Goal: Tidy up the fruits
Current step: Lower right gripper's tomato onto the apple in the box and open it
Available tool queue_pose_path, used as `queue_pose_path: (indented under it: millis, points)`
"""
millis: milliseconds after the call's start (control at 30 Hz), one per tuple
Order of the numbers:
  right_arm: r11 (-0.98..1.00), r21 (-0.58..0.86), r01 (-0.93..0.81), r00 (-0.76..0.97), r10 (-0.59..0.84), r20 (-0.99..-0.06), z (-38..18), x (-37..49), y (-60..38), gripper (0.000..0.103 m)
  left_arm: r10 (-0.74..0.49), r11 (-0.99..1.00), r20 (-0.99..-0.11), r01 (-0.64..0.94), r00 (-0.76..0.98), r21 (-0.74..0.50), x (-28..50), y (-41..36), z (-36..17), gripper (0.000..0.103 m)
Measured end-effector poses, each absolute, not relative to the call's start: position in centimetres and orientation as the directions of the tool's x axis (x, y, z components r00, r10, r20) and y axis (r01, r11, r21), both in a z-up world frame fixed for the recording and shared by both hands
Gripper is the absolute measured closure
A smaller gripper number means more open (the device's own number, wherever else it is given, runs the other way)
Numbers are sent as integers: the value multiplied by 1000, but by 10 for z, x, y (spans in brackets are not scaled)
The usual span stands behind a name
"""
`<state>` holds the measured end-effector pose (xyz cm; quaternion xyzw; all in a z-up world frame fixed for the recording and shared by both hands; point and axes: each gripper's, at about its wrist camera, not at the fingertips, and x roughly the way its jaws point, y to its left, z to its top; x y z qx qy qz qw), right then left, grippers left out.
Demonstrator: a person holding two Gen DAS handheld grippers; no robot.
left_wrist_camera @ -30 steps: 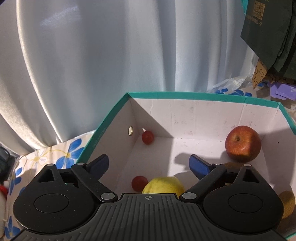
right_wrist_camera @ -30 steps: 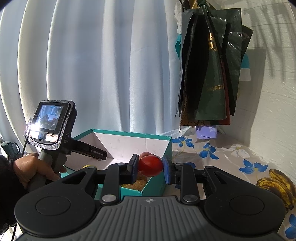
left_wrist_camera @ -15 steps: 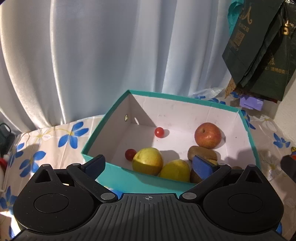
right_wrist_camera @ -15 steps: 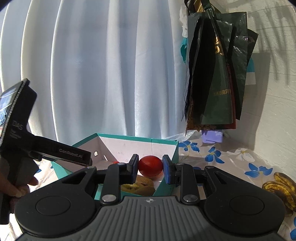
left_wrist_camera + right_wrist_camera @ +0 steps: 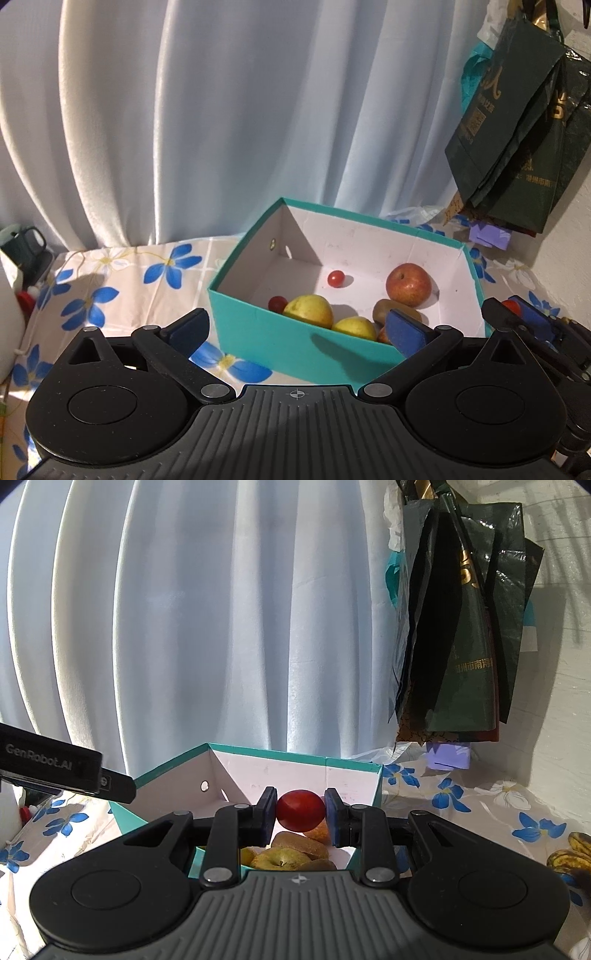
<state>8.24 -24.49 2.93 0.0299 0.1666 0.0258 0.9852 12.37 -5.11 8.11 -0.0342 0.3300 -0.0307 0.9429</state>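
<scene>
A teal box [image 5: 280,334] with a white inside holds a red apple [image 5: 408,285], two yellow fruits [image 5: 309,311], a brown kiwi [image 5: 384,309] and two small red tomatoes [image 5: 336,278]. My left gripper [image 5: 295,330] is open and empty, held back before the box's near wall. My right gripper [image 5: 300,811] is shut on a red tomato [image 5: 301,810] above the box's near right corner [image 5: 354,856]; it also shows at the right edge of the left wrist view [image 5: 517,312].
A floral tablecloth [image 5: 110,280] covers the table. A white curtain [image 5: 221,129] hangs behind. Dark green bags [image 5: 461,627] hang on the right wall. Bananas [image 5: 569,853] lie at the right. A dark mug [image 5: 26,240] stands at the far left.
My left gripper has drawn back and up out of the box, still open. My right gripper has carried the tomato closer to the box.
</scene>
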Motion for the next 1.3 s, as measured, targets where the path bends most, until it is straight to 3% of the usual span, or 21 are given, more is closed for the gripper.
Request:
queue_pose_path:
  millis: [1000,1300]
  points:
    - [996,40,-85,880,94,-465,-19,147,-223,76,68,998,-662,-58,746,36,105,-41,72,0]
    - [998,9,-69,890,66,-451,-24,153,-222,76,83,997,-662,-69,745,47,100,-40,75,0]
